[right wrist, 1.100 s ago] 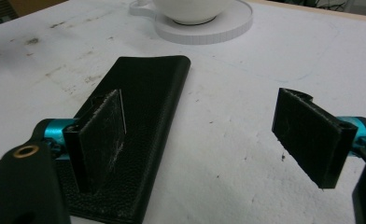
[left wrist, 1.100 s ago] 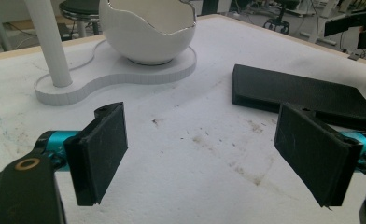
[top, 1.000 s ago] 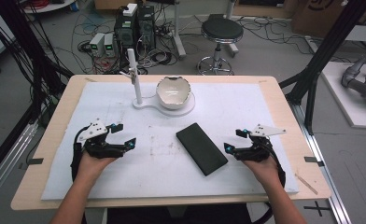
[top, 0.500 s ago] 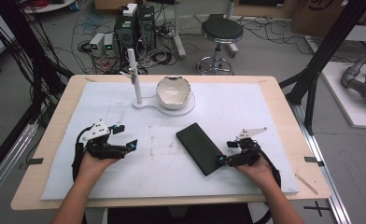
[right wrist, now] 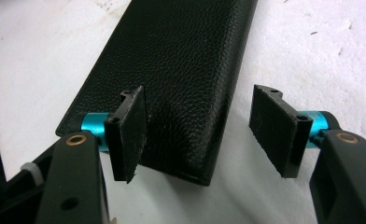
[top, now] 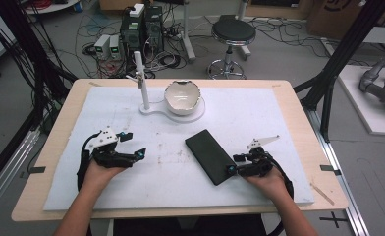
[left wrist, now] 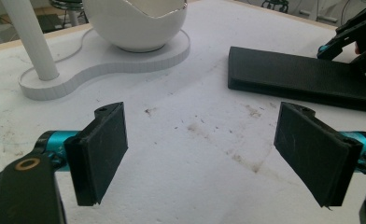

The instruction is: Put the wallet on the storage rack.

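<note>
Two claws are held low over the desk [top: 288,98], which is covered by a white mat [top: 259,118] with wide bare room across its middle and near edge. At the back, well apart from both hands, a white stand [top: 153,105] with an upright post and a cracked egg-shaped bowl [top: 182,97] is seen. Nearer, a black leather case [top: 209,155] lies flat and slanted, right of centre. Its near end is straddled by the right claw [top: 232,164], whose jaws have just been closing; in the right gripper view one pad [right wrist: 130,133] sits over the case [right wrist: 181,70] and the other stands off its edge, so no grip is made yet. The left claw [top: 131,145] is kept wide open and empty. Grasping appears begun; lifting is judged still ahead.
</note>
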Demonstrator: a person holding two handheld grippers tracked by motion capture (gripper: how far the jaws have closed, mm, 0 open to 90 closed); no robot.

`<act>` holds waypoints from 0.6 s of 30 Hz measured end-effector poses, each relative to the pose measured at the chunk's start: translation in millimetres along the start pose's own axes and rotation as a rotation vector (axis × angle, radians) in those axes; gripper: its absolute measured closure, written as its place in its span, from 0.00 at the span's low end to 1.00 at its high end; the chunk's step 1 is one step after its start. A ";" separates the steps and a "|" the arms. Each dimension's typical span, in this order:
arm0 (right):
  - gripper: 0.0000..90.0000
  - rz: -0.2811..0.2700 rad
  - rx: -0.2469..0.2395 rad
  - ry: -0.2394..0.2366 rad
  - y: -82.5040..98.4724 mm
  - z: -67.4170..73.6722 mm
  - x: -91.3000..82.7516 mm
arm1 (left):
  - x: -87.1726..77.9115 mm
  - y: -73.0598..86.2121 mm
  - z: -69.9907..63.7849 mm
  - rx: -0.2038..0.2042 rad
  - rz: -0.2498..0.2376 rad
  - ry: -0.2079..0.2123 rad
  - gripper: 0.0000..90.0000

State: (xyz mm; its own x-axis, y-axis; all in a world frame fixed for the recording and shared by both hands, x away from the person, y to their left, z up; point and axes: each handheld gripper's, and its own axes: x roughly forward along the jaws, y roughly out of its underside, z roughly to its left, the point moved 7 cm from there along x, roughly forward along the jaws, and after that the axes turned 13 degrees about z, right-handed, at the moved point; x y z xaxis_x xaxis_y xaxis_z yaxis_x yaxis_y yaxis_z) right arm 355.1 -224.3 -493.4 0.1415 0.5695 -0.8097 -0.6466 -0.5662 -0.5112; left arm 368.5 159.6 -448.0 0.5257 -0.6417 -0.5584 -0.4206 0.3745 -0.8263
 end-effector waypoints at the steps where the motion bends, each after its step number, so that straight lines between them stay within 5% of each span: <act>1: 0.42 0.000 0.004 -0.002 0.3 0.3 0.0 | 0.6 0.3 -0.1 0.000 0.005 0.002 0.19; 3: 0.52 -0.003 -0.005 -0.033 0.7 2.4 0.1 | 2.2 1.6 0.4 0.000 0.023 -0.006 0.20; 9: 0.58 -0.001 0.008 -0.058 1.1 2.8 0.1 | 5.5 3.4 0.9 -0.005 0.042 -0.006 0.20; 18: 0.77 0.022 -0.033 -0.006 -2.5 7.4 -3.6 | 6.1 4.0 0.0 -0.007 0.052 -0.013 0.21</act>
State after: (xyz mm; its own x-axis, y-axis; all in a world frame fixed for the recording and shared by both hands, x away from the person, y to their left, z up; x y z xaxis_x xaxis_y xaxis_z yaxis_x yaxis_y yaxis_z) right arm 350.7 -220.6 -487.0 0.1232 0.5601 -0.8192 -0.6241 -0.5981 -0.5028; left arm 370.0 157.1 -454.7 0.5130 -0.6126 -0.6013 -0.4525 0.4022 -0.7959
